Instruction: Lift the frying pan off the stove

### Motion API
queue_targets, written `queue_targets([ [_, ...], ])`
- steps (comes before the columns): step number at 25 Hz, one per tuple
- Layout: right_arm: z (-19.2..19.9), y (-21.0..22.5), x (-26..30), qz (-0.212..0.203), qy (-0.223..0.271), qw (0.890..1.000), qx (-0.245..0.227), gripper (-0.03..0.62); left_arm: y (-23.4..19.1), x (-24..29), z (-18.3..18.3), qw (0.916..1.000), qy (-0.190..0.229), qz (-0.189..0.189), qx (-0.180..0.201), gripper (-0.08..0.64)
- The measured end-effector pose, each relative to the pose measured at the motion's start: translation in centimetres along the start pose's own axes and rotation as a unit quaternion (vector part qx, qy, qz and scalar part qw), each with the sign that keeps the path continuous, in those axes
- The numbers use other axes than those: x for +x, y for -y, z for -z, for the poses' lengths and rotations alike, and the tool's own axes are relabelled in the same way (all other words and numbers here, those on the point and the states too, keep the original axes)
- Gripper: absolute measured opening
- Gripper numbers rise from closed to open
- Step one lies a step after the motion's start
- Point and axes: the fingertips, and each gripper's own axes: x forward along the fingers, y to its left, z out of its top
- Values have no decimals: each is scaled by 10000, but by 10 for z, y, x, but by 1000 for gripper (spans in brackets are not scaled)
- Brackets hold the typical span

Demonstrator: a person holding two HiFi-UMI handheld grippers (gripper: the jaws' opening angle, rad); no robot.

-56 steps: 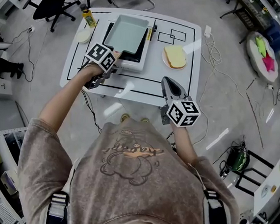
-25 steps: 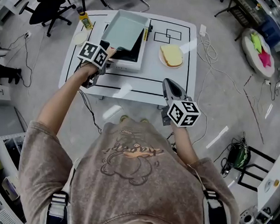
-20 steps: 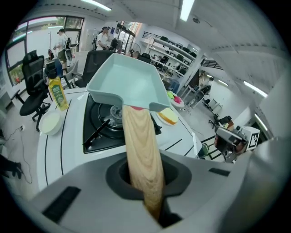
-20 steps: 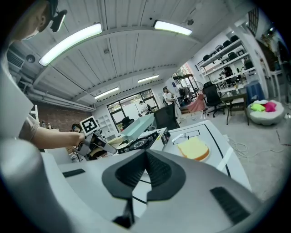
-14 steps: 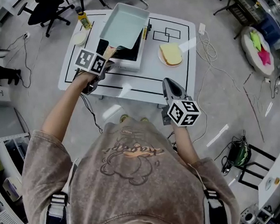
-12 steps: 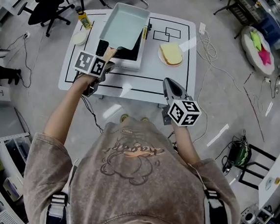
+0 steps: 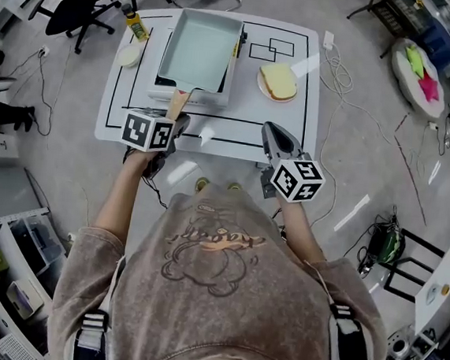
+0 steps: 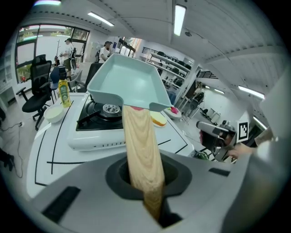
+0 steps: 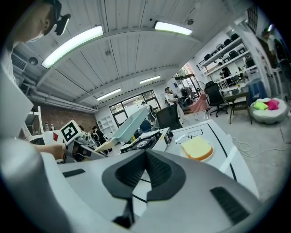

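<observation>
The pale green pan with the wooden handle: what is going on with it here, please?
A person holds a two-jaw gripper in each hand. The left gripper is shut on the light wooden handle of the rectangular pale green frying pan, which hangs tilted above the white single-burner gas stove, clear of its burner. The right gripper is shut, with nothing between its jaws, near the front edge of the white table.

We see bright, even indoor light from ceiling strip lamps (image 9: 72, 45), with shadows faint and soft. Glare streaks cross the white tabletop (image 7: 311, 104) and the glossy floor (image 7: 356, 216). A window (image 8: 32, 41) is washed out. Both gripper views bend strongly, have black corners, and go soft in the nearest foreground.
</observation>
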Motion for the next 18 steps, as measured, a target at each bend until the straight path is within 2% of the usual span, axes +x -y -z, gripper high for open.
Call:
queue_targets([
  [7, 0, -5, 0, -99, 82, 9999, -17, -2, 7, -3, 16, 9995, 180, -41, -275, 34],
  [18, -1, -10, 3, -137, 103, 9998, -67, -2, 12, -3, 32, 9973, 584, -173, -415, 35],
])
